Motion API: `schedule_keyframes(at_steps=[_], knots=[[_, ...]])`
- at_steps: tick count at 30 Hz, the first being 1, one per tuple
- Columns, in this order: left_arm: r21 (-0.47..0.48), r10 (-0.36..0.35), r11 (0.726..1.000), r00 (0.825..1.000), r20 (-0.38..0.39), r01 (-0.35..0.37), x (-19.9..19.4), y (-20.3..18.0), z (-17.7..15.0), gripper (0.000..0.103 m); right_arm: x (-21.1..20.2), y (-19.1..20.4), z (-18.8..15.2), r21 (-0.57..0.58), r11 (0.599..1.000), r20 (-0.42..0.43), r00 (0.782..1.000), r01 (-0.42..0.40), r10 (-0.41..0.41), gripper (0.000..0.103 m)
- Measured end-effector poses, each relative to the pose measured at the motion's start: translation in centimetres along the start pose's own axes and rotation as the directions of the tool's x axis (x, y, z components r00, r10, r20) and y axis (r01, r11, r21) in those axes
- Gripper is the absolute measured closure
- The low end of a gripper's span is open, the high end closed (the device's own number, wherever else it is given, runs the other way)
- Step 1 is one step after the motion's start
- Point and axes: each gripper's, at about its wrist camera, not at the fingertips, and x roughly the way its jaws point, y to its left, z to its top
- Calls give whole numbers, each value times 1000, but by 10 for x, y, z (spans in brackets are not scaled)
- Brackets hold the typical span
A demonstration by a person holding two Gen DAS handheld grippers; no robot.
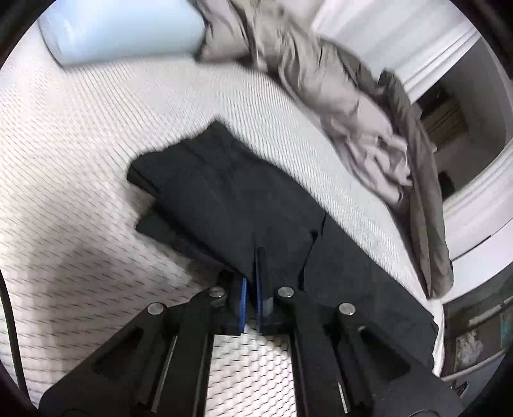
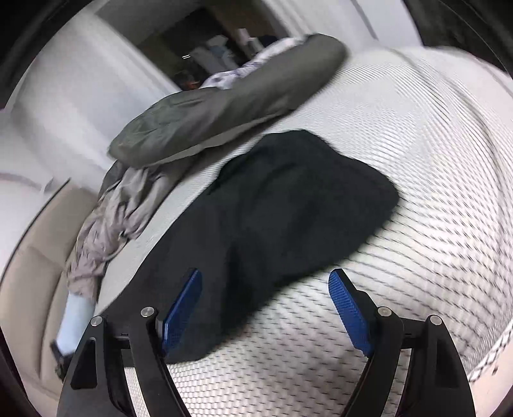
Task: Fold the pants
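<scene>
The left gripper (image 1: 253, 256) is clenched on the near edge of the black pants (image 1: 231, 199), its blue pads (image 1: 243, 301) pinching a fold of the cloth. The right gripper (image 2: 264, 282) is spread wide and grasps nothing, one pad over the pants (image 2: 288, 199) and the other above the bare mattress (image 2: 416, 160). The pants lie partly folded on the patterned white mattress (image 1: 80, 160). Beyond them lies a rumpled grey blanket (image 1: 336, 96), with a pale blue pillow (image 1: 128, 29) farther off.

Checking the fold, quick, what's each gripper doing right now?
Left gripper: shut on the edge of the black pants.
Right gripper: open, holding nothing, above the pants.
</scene>
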Motion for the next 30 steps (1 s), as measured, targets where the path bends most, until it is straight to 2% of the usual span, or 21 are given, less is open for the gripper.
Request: schedule_keyframes(at_steps=[3,4,7,8,9,10,11,14,17,19,20,21,22,23,24,25,26,28,30], knots=[[-14,64,998,998,22,-63,-9,21,8,101,13,-24,4,103,994,-37,998,-43,47,20],[-34,65,997,998,12,-64,-8,29,10,101,22,-31,4,146,986,-48,994,-86,94,20],[-52,63,997,998,-27,-65,1,43,14,101,44,-43,16,248,951,3,981,-186,192,22],[-41,76,996,997,-34,-77,4,44,14,101,53,-44,21,257,948,19,982,-186,188,35],[-25,85,996,996,-33,-86,6,44,17,101,60,-45,24,260,950,23,984,-175,175,75],[-3,93,996,995,-29,-93,7,42,16,101,67,-45,25,251,956,17,988,-154,154,83],[26,97,995,995,-22,-96,2,41,14,101,70,-44,25,254,953,11,986,-164,166,87],[80,86,993,996,-26,-83,-10,37,6,101,41,-40,22,202,965,62,986,-165,156,91],[171,124,978,992,-20,-118,-21,29,-13,100,7,-47,11,173,976,69,990,-132,121,91],[195,169,967,985,-15,-163,-18,19,-20,99,3,-58,4,175,982,22,997,-73,70,82],[198,179,965,984,-10,-174,-19,16,-24,97,10,-62,3,182,982,-12,998,-56,60,69],[193,186,964,982,-3,-182,-22,13,-26,95,13,-69,2,199,979,-38,998,-50,59,66],[190,184,965,983,6,-182,-28,11,-29,87,12,-75,0,223,972,-34,995,-80,90,64],[192,180,965,984,16,-179,-33,7,-32,71,8,-78,-2,228,969,-28,994,-95,104,61],[199,170,965,985,32,-173,-41,2,-36,63,4,-79,-3,224,970,-24,994,-96,103,55],[207,151,965,987,58,-159,-51,-5,-40,48,-1,-79,-3,219,971,-15,995,-95,100,49],[222,132,964,987,87,-148,-61,-13,-46,35,-8,-80,-3,220,970,3,994,-106,108,37],[260,90,958,988,124,-120,-77,-30,-58,22,-12,-82,-2,233,965,23,992,-122,120,33],[313,26,948,992,125,-64,-85,-54,-73,18,-12,-81,-1,235,964,21,992,-125,124,33]])
